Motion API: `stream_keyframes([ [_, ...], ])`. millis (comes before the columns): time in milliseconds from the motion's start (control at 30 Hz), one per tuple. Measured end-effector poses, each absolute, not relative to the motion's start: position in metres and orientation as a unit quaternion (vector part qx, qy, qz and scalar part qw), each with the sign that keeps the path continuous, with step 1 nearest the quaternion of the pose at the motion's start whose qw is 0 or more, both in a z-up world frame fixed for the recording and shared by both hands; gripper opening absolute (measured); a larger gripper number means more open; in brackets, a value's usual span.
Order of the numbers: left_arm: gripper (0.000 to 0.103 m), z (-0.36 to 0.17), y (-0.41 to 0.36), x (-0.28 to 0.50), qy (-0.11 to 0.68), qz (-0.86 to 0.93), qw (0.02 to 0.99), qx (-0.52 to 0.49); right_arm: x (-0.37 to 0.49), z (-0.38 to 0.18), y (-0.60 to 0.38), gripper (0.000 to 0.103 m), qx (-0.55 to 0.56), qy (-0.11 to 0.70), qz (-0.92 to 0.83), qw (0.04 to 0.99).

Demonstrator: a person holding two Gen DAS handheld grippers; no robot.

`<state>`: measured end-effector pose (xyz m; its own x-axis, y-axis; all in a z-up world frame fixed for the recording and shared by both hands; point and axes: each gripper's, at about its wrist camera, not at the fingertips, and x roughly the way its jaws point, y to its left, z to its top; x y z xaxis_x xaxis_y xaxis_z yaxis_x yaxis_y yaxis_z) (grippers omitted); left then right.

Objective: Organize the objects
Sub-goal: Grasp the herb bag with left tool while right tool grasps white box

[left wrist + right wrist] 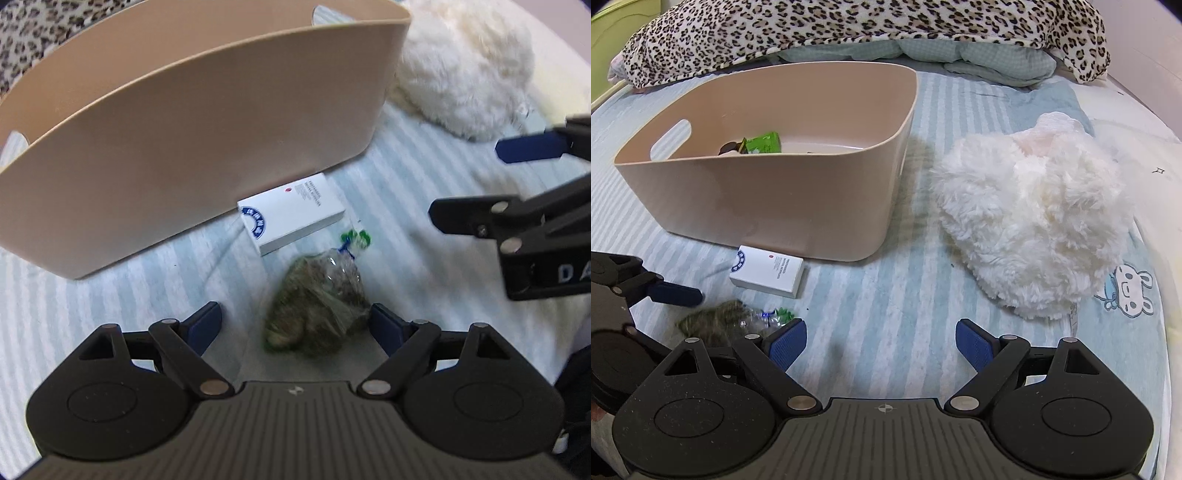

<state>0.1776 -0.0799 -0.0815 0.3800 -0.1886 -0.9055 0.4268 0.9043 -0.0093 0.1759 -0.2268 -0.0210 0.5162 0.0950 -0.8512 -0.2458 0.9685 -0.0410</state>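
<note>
A clear bag of dark green dried stuff lies on the striped bed sheet, between the open fingers of my left gripper; contact is unclear. The bag also shows in the right wrist view. A white box with blue print lies just beyond it, against the beige plastic bin. The bin holds a green packet. My right gripper is open and empty above the sheet; it shows at the right in the left wrist view.
A fluffy white plush item lies to the right of the bin. A leopard-print blanket is bunched at the far side of the bed. The sheet has a cartoon rabbit print at the right.
</note>
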Motion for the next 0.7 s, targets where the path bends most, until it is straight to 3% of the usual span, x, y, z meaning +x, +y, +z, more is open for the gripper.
stream_keyframes([
  [167, 0.065, -0.078, -0.068, 0.182, 0.513, -0.174, 0.835, 0.091, 0.177, -0.024, -0.227, 0.089, -0.079, 0.486, 0.100, 0.865],
  [300, 0.067, -0.078, -0.059, 0.188, 0.501, -0.178, 0.844, 0.072, 0.180, -0.031, -0.224, 0.089, -0.081, 0.495, 0.102, 0.859],
  [400, 0.074, -0.080, -0.063, 0.190, 0.497, -0.181, 0.845, 0.076, 0.180, -0.032, -0.220, 0.089, -0.089, 0.497, 0.106, 0.857],
  [567, 0.062, -0.078, -0.068, 0.192, 0.504, -0.169, 0.842, 0.091, 0.182, -0.034, -0.219, 0.089, -0.089, 0.501, 0.104, 0.855],
  [700, 0.059, -0.073, -0.055, 0.193, 0.511, -0.153, 0.842, 0.078, 0.185, -0.035, -0.216, 0.089, -0.082, 0.502, 0.109, 0.854],
])
